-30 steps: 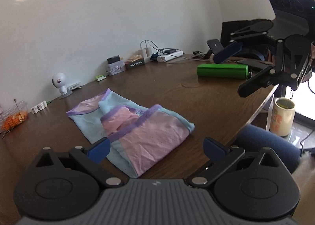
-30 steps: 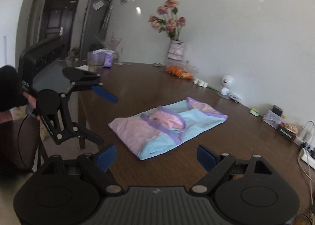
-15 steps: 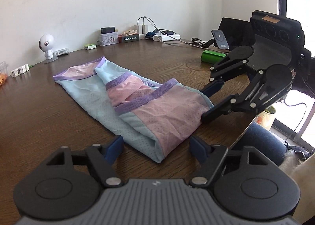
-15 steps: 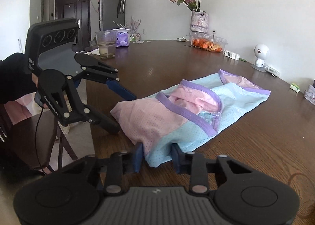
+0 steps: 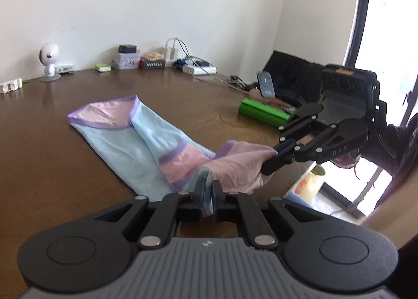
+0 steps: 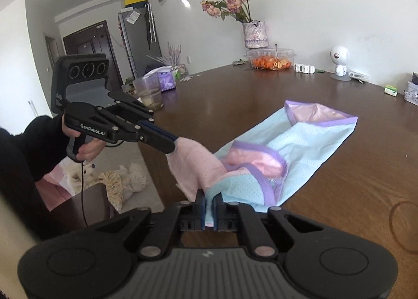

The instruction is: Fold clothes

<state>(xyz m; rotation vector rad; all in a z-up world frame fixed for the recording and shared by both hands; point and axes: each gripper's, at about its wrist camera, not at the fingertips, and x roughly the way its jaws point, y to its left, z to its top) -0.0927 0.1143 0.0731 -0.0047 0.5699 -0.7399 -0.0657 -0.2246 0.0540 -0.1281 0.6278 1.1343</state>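
Where the dark brown worktop [image 5: 235,95] runs away from the person, the garment [image 5: 125,139] lies as one long band, its long axis pointing from the near edge out toward the far wall. Its far end rests flat on the wood, well apart from both tools; its near end is raised off the surface, held at two corners. Each hand-held gripper sits at that near end, so the cloth stretches straight ahead of both, and neither is clearly nearer to the far hem. Any fold, as a judgement, would carry the near end forward along this axis.

Left hand-held gripper [image 5: 208,189]: pressed together on the pale blue corner of the near hem.

Right hand-held gripper [image 6: 209,207]: likewise closed, pinching the adjoining blue-and-pink corner; in the left view its fingers nip the pink fabric.

Garment surface [image 6: 313,139]: light blue mesh with pink panels and purple binding along the openings, already doubled lengthwise, with a pink lobe bunched near the middle.
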